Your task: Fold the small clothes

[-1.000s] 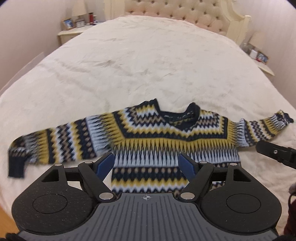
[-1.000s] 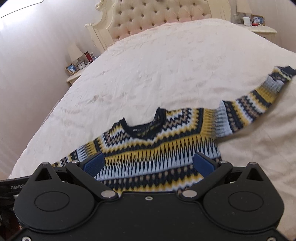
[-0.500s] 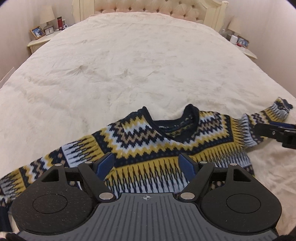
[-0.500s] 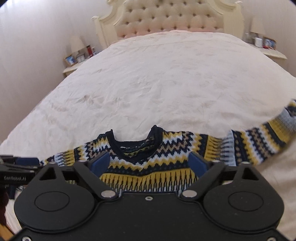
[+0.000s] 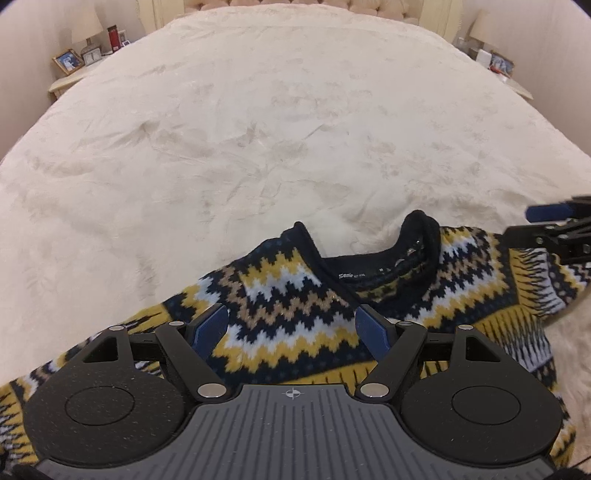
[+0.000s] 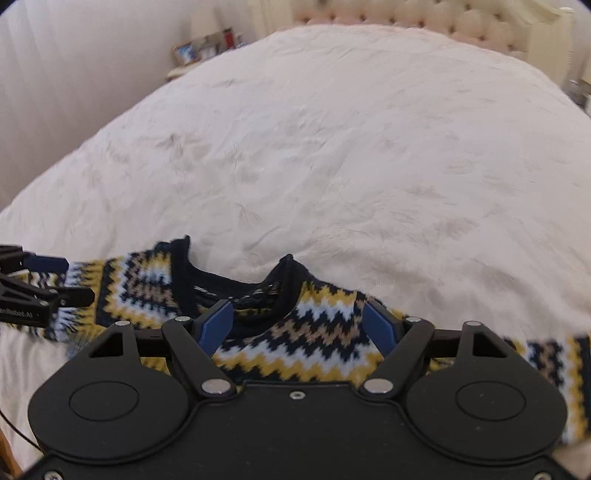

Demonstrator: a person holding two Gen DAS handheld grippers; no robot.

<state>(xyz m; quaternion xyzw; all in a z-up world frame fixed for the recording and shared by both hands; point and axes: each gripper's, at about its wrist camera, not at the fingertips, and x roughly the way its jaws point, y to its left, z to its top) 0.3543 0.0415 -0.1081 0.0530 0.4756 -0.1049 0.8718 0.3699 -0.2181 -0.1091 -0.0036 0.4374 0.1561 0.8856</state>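
Note:
A small knitted sweater (image 5: 295,314) with navy, yellow, white and tan zigzag bands lies face up on the bed, its navy collar (image 5: 384,273) toward the headboard. My left gripper (image 5: 293,325) is open and hangs low over the sweater's left shoulder. My right gripper (image 6: 301,325) is open over the right shoulder, beside the collar (image 6: 236,284). Each gripper shows at the edge of the other's view: the right one (image 5: 554,232), the left one (image 6: 40,288). Neither holds cloth. The sweater's hem and cuffs are hidden.
The cream bedspread (image 5: 295,129) stretches ahead to a tufted headboard (image 6: 443,18). A nightstand (image 5: 74,74) with a lamp and photo frames stands at the far left, another nightstand (image 5: 498,66) at the far right.
Both grippers have moved forward and down over the sweater, from its lower body up to the shoulders by the collar. Both stayed open.

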